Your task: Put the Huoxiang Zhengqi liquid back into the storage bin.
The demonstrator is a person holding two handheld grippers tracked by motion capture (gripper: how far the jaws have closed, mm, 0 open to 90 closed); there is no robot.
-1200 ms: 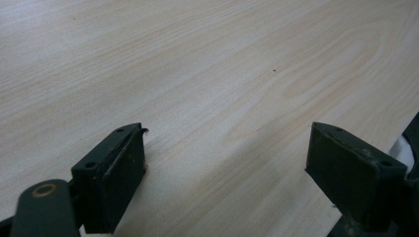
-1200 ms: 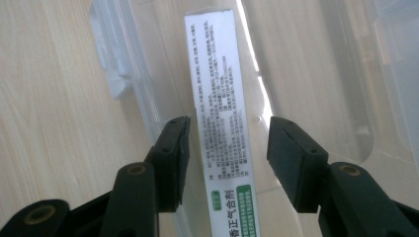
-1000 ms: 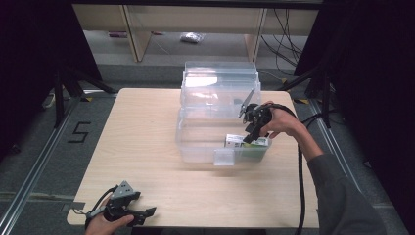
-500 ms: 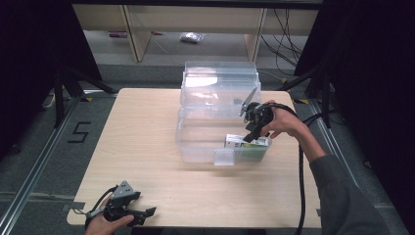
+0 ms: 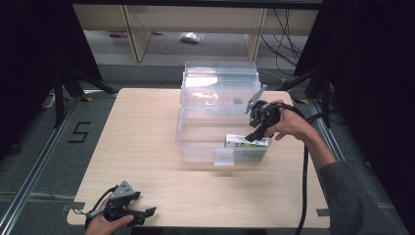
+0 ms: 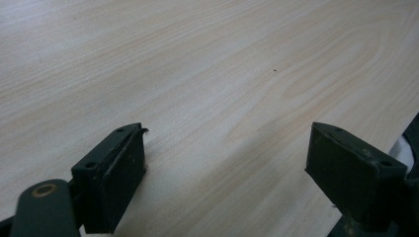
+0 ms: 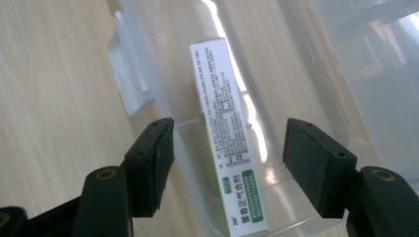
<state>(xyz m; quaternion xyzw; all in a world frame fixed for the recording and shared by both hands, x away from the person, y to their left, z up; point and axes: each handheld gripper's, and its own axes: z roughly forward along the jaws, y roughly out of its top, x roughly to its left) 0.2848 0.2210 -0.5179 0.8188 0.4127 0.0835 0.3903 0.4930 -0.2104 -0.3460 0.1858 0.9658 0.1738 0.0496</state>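
Not much has changed in the last second. The right gripper [image 5: 258,128] stays over the bin [image 5: 205,147] at the right middle of the high view, and the left gripper [image 5: 128,214] stays at the lower left. The box [image 5: 246,142] lies in the same spot as before, in the near right corner of the bin, close to the front wall. The right fingers [image 7: 150,163] are released, spread wide with the box [image 7: 227,143] between them but not touching it. So my guess is the box is already put away, or is about to be picked up; I cannot tell which.

The left fingers [image 6: 111,180] are released too, wide apart just over the bare worktop [image 5: 147,127].

Count: one bin, with its lid [image 5: 220,81] standing open at the back. One box. Two grippers. One worktop.
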